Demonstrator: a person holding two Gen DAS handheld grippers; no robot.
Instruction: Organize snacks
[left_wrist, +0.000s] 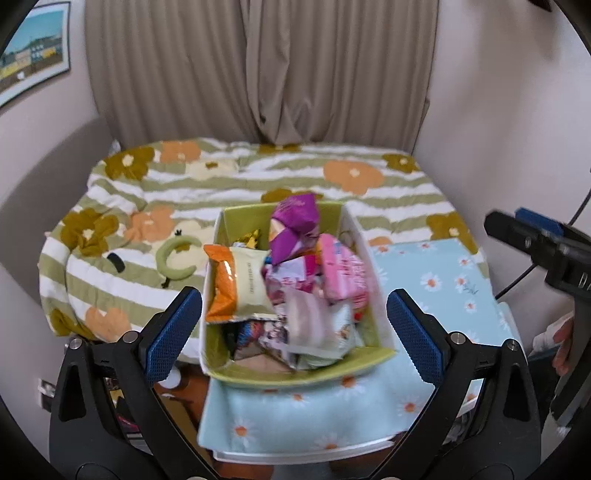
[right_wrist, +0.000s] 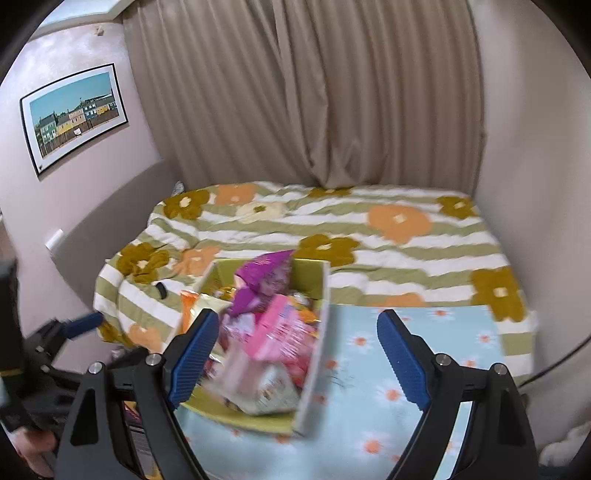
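A green-lined cardboard box (left_wrist: 295, 374) full of snack packets stands on a light blue daisy cloth (left_wrist: 439, 273). On top lie a purple bag (left_wrist: 295, 218), an orange and cream bag (left_wrist: 240, 284) and a pink packet (left_wrist: 343, 271). My left gripper (left_wrist: 293, 326) is open and empty, its blue pads either side of the box's near end. My right gripper (right_wrist: 297, 356) is open and empty above the box (right_wrist: 317, 365), with the purple bag (right_wrist: 264, 277) and pink packet (right_wrist: 284, 332) beyond its left finger. The right gripper also shows at the left wrist view's right edge (left_wrist: 535, 236).
The cloth covers a small white table (left_wrist: 306, 448) against a bed with a green striped flower quilt (left_wrist: 258, 177). Beige curtains (left_wrist: 258, 70) hang behind the bed. A framed picture (right_wrist: 74, 114) hangs on the left wall. A cable (left_wrist: 517, 284) runs down at the right.
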